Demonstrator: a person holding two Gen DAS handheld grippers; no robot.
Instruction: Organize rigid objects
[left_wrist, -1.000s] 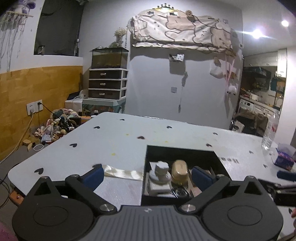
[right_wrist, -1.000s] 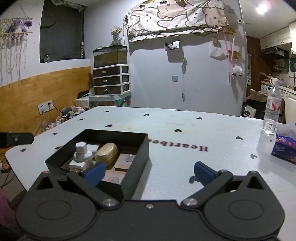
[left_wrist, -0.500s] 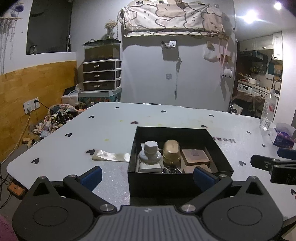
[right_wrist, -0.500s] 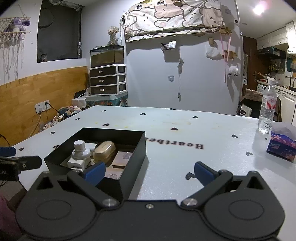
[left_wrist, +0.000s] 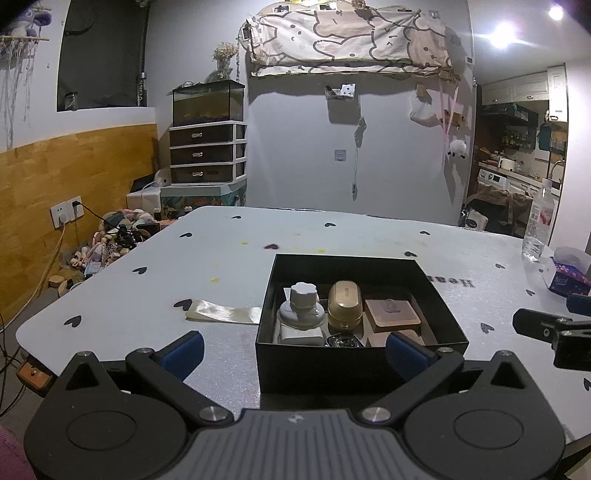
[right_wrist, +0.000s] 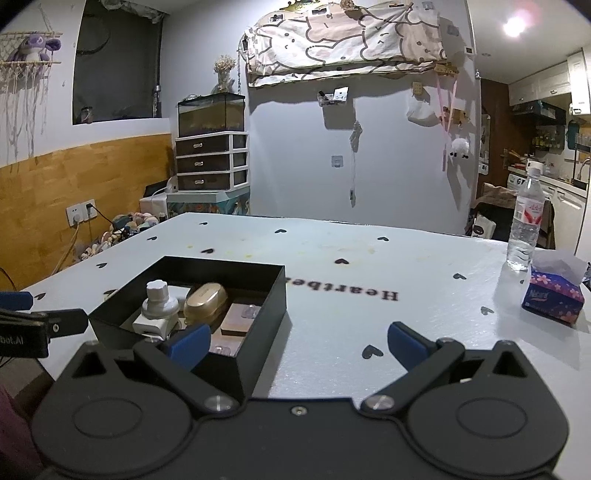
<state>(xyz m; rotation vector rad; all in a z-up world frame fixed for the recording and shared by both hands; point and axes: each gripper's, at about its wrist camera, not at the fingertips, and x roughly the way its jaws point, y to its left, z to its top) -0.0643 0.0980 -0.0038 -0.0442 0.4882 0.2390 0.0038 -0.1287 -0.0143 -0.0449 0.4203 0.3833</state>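
A black open box (left_wrist: 354, 360) stands on the white heart-print table (left_wrist: 229, 273). It holds a white bottle (left_wrist: 301, 314), a gold case (left_wrist: 344, 304), brown square blocks (left_wrist: 391, 314) and a small dark round item (left_wrist: 343, 339). The box also shows in the right wrist view (right_wrist: 258, 339), with the bottle (right_wrist: 159, 302) and gold case (right_wrist: 205, 301) inside. My left gripper (left_wrist: 293, 349) is open and empty, held back just in front of the box. My right gripper (right_wrist: 295, 341) is open and empty, to the right of the box.
A flat shiny strip (left_wrist: 221, 314) lies on the table left of the box. A water bottle (right_wrist: 524, 218) and a tissue pack (right_wrist: 554, 295) stand at the right edge. Black lettering (right_wrist: 343, 291) is printed on the table. Drawers (left_wrist: 207, 151) and floor clutter lie beyond the left edge.
Both grippers have pulled back and up from the box. In the left wrist view the box has gone from between the fingers to fully in front of them. Both stayed open.
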